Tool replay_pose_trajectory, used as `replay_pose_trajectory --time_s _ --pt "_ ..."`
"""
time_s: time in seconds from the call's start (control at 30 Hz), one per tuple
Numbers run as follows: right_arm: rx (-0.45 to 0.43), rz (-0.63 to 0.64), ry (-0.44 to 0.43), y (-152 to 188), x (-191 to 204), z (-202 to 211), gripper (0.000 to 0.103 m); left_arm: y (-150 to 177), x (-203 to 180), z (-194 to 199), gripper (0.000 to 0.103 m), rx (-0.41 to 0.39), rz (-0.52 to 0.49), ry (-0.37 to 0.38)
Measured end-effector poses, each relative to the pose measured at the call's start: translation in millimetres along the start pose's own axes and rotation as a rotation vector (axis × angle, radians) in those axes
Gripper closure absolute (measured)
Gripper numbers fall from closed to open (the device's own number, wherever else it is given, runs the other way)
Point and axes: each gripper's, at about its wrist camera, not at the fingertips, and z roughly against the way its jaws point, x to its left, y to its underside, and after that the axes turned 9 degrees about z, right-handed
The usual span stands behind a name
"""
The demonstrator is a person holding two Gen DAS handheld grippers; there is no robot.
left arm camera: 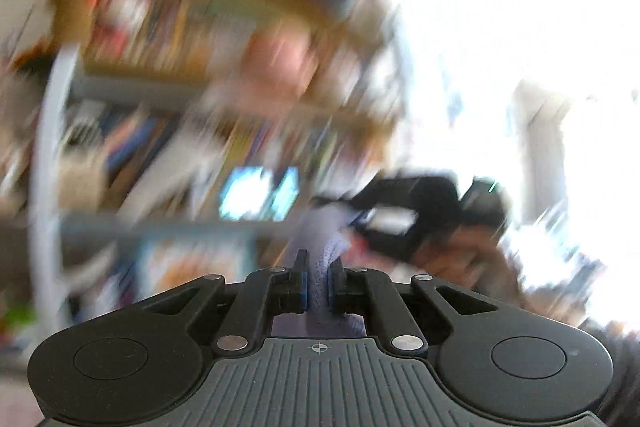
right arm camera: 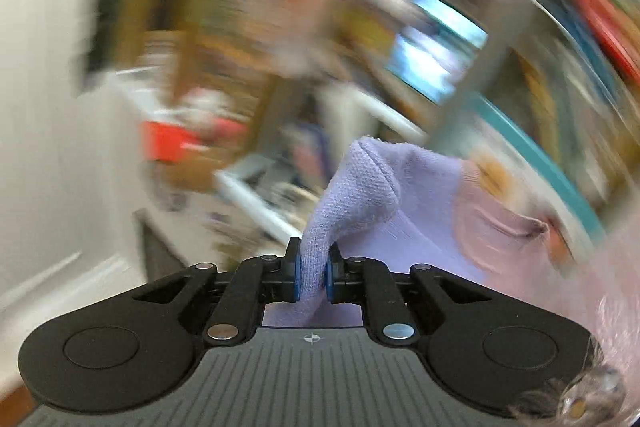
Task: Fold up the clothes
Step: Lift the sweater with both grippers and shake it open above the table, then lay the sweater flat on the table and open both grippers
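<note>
- Your left gripper (left arm camera: 318,277) is pinched tight on a bit of the purple cloth (left arm camera: 325,259). The cloth sticks up between the blue pads.
- Your right gripper (right arm camera: 312,275) is pinched tight on the purple cloth (right arm camera: 360,195) too. A soft lump of it stands up just past the fingers, and more of it hangs off to the right.
- So the cloth is up in the air, held at two spots. Behind it you can see the bookshelf (left arm camera: 224,75), all blurry.
- No fold shows yet. I think you are at the start: you have the cloth by two ends, but it is not spread flat.
- What is left, I think: pull it straight, lay it down, fold it over, and press it neat.
- I cannot tell what kind of clothing it is.
</note>
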Motion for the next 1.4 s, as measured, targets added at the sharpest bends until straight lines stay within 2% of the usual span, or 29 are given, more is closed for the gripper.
replay_pose_trajectory --time_s 0.03,0.13,0.23,0.3,0.4,0.5,0.53,0.6,0.63,0.73,0.8,0.87,0.93,1.03,1.1,1.3,1.4 --pt "-0.024 0.051 -0.049 -12.3 16.8 -0.5 0.093 -11.1 -0.3 4.4 0.096 -0.054 0.017 0.062" --pt "-0.058 0.188 -0.169 -35.7 56.6 -9.5 0.093 -27.3 5.7 14.9 0.096 -0.128 0.077 0.184" --pt "0.014 0.24 -0.181 -27.8 59.8 -35.4 0.093 -15.2 21.0 18.7 0.095 -0.079 0.128 0.18" --pt "0.127 0.226 -0.13 -2.8 37.4 -60.6 0.093 5.5 34.9 20.1 0.095 0.018 0.168 0.11" --pt "0.341 0.147 0.007 58.8 -18.8 -101.9 0.093 54.2 67.0 20.7 0.095 0.256 0.248 -0.073" --pt "0.52 0.101 0.173 128.8 -68.8 -131.8 0.093 99.1 90.4 28.8 0.095 0.447 0.212 -0.307" --pt "0.574 0.104 0.228 150.6 -79.9 -140.7 0.093 109.7 95.4 32.5 0.095 0.487 0.181 -0.381" --pt "0.655 0.109 0.288 183.5 -97.8 -160.8 0.093 119.6 99.4 41.6 0.095 0.512 0.091 -0.508" --pt "0.66 0.091 0.286 194.4 -103.3 -167.7 0.093 122.1 102.1 45.5 0.092 0.513 0.067 -0.553" --pt "0.686 0.103 0.316 211.3 -107.1 -187.8 0.093 116.7 111.8 54.2 0.085 0.465 0.087 -0.603" --pt "0.706 0.137 0.34 219.5 -104.8 -194.1 0.09 105.7 113.5 55.6 0.083 0.432 0.095 -0.611" --pt "0.738 0.158 0.346 225.0 -99.7 -193.9 0.082 99.6 110.5 50.6 0.081 0.418 0.083 -0.601" --pt "0.754 0.16 0.327 223.0 -95.4 -188.2 0.057 95.9 104.6 43.4 0.073 0.414 0.061 -0.579" --pt "0.751 0.234 0.303 207.9 -80.9 -165.8 0.057 93.9 93.5 29.7 0.066 0.417 0.019 -0.51" --pt "0.753 0.32 0.337 193.8 -70.8 -139.7 0.056 94.0 85.7 14.9 0.065 0.427 -0.022 -0.464" --pt "0.81 0.531 0.495 170.8 -59.3 -45.2 0.052 114.8 63.9 -47.0 0.065 0.54 -0.143 -0.354" --pt "0.802 0.61 0.583 167.0 -55.4 0.7 0.052 134.9 48.2 -78.0 0.065 0.599 -0.212 -0.288"
